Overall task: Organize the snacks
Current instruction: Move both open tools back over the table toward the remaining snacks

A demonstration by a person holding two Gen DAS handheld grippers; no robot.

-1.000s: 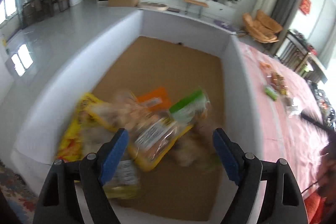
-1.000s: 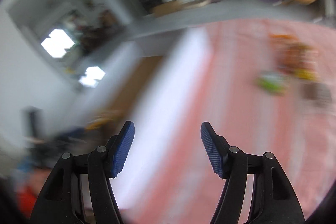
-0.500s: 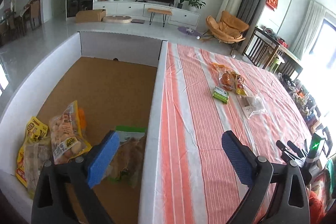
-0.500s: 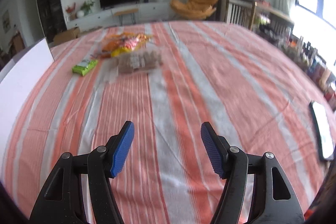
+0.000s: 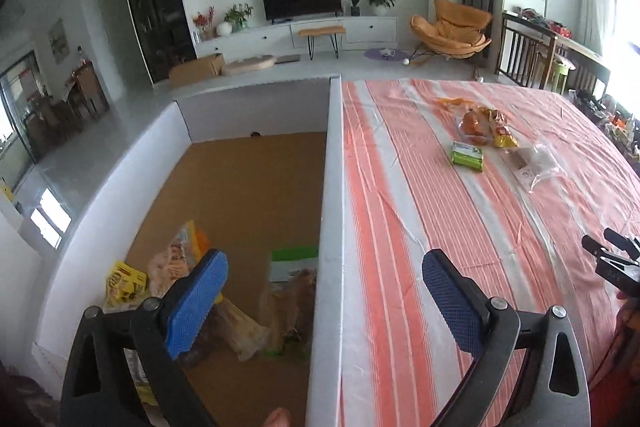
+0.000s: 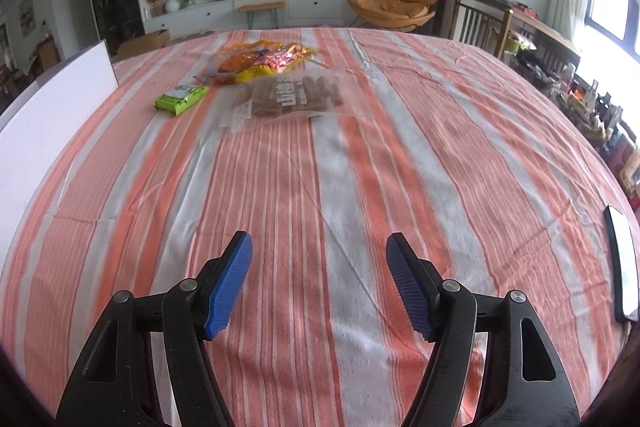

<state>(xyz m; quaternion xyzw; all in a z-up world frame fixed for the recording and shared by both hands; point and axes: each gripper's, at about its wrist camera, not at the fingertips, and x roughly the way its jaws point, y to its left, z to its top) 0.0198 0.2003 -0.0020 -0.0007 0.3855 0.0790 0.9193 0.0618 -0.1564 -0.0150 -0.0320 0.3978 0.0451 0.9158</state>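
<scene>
I count 2 grippers, left [image 5: 320, 291] and right [image 6: 318, 279] | 1 white box [image 5: 328, 187] | 4 snack packs on the striped cloth [image 6: 280, 187] | 1 phone [image 6: 622, 267] | box packs: number unclear

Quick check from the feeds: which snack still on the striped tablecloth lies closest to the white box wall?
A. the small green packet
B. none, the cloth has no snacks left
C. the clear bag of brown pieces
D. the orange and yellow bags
A: in the right wrist view the small green packet lies nearer the white box wall than the clear bag of brown pieces or the orange and yellow bags.
</scene>
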